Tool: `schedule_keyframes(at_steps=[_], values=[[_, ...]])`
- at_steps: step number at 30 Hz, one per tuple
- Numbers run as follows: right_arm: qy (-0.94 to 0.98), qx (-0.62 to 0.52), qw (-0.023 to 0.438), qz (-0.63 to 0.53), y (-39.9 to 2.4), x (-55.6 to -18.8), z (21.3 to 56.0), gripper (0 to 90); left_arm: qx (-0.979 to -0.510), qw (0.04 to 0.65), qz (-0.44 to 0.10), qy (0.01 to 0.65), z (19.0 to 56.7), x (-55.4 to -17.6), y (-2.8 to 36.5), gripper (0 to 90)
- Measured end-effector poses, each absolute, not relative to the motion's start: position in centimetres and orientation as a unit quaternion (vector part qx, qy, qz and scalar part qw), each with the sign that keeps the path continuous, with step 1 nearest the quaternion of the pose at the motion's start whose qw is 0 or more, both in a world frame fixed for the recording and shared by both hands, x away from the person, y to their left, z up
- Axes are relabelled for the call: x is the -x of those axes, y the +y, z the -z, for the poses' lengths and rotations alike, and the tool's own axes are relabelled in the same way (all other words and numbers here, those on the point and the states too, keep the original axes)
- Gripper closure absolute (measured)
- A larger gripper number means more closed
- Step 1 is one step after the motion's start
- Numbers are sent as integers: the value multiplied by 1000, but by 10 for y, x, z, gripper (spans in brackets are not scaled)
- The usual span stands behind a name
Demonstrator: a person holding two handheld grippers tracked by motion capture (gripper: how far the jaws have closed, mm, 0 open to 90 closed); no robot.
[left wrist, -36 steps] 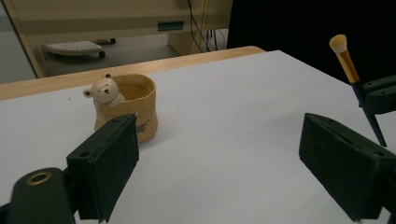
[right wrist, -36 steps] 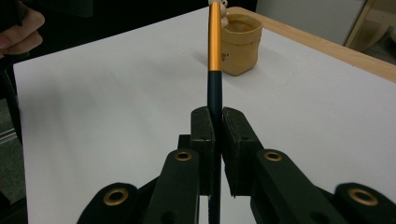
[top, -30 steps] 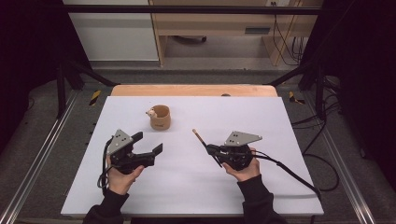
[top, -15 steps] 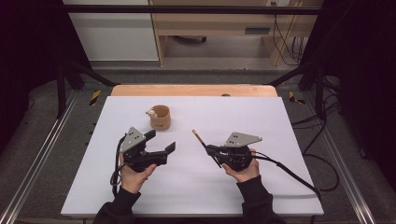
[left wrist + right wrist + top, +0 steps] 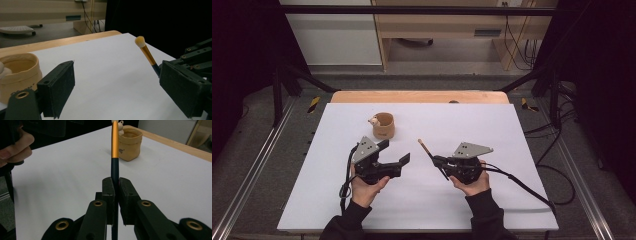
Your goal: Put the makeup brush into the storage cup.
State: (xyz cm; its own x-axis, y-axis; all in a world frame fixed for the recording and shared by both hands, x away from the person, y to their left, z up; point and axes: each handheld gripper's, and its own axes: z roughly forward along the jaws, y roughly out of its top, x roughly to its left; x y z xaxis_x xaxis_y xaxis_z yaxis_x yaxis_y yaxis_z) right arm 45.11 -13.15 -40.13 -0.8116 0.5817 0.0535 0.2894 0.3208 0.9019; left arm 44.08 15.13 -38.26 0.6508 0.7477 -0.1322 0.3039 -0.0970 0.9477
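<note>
High view. We saw a white table with a strip of bare wood along its far edge, and a person's two hands entering from the near side, each holding a two-jaw gripper. The right gripper pointed left and away from the person; its jaws were pressed together on the dark handle of a makeup brush. The brush slanted up and to the left from the jaws, and its tip lay well apart from the other objects. The left gripper stood left of centre with its jaws spread apart and nothing between them. A small tan fabric pot sat just beyond it on the white surface, with a small pale figure at its left rim that was too small for us to identify.

Left gripper view. We saw the two black padded jaws wide apart, the fabric pot at the left behind one jaw, and the brush at the right, its pale yellow bristle head uppermost above a gold ferrule.

Right gripper view. We saw the two jaws closed on the dark blue handle of the brush, the gold ferrule rising beyond them. The fabric pot stood farther off, just right of the brush line.
</note>
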Motion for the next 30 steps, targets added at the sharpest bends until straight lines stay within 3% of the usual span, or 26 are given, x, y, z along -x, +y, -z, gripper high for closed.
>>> schedule_keyframes(at_steps=[30], values=[[799,-267,137,-521,-129,-450,404,839,-703,587,-159,369,396,-445,111,247]])
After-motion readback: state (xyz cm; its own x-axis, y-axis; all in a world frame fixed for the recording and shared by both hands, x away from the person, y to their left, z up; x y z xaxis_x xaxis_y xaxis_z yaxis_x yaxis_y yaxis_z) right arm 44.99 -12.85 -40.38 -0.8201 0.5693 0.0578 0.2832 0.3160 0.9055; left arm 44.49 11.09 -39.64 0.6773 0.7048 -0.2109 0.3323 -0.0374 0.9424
